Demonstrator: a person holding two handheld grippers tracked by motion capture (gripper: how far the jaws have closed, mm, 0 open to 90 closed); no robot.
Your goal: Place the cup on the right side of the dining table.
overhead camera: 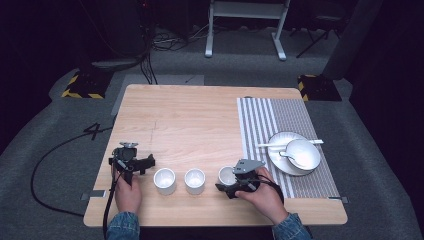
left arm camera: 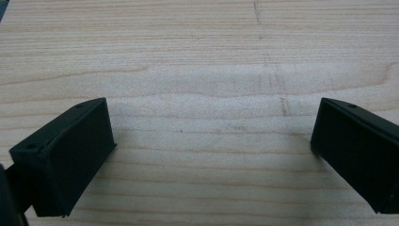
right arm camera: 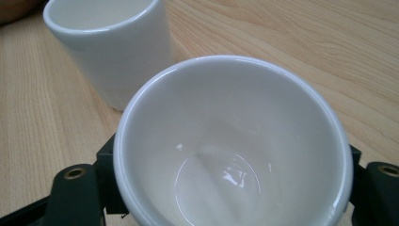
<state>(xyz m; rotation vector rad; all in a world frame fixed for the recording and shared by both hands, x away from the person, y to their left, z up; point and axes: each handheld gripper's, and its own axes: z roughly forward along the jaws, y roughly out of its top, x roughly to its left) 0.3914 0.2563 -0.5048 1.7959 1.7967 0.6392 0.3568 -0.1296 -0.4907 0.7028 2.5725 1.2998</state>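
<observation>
Three white cups stand in a row near the table's front edge: a left cup, a middle cup and a right cup. My right gripper holds the right cup, with one black jaw against each side of it. The middle cup stands just beyond it. My left gripper rests left of the row, apart from the left cup. Its jaws stand wide open over bare wood.
A striped placemat covers the table's right side. On it sits a white plate carrying a bowl and spoons. The wooden table is bare behind the cups. Equipment and a stand occupy the floor beyond.
</observation>
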